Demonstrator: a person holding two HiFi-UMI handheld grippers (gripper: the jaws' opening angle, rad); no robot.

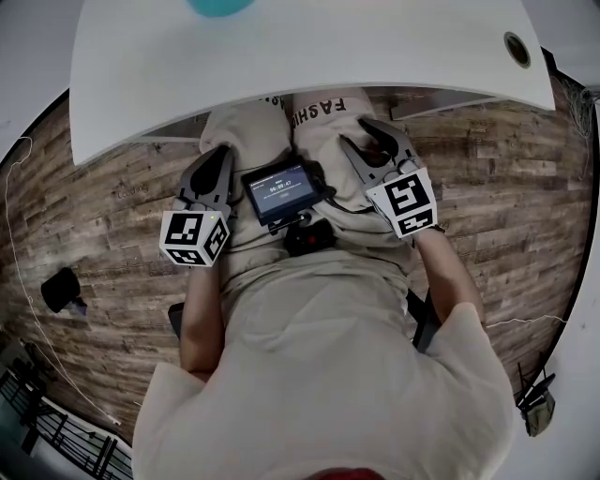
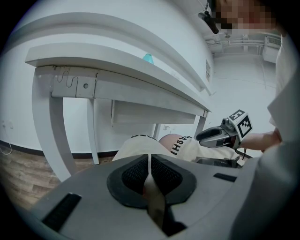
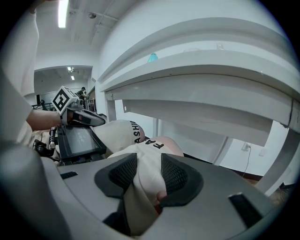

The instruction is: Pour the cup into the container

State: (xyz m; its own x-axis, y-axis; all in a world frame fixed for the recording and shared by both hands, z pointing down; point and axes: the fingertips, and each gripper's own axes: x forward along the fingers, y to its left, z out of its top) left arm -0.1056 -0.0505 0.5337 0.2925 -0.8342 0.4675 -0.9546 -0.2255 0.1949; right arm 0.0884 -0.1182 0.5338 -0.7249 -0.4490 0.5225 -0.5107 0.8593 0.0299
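Note:
A teal object [image 1: 220, 7] stands at the far edge of the white table [image 1: 309, 66]; only a sliver of it shows, so I cannot tell whether it is the cup or the container. It also peeks over the tabletop in the left gripper view [image 2: 148, 58] and the right gripper view [image 3: 153, 57]. Both grippers rest over the seated person's lap, below the table's near edge. My left gripper [image 1: 218, 157] [image 2: 149, 159] is shut, its pads almost touching, with nothing held. My right gripper [image 1: 361, 136] [image 3: 147, 166] is open, with only trouser cloth behind the gap.
A small screen device [image 1: 279, 190] [image 3: 79, 139] sits on the lap between the grippers. The tabletop overhangs the knees, with a white table leg [image 2: 51, 126] at the left. A cable hole [image 1: 517, 48] is at the table's right end. A black object [image 1: 61, 289] lies on the wooden floor.

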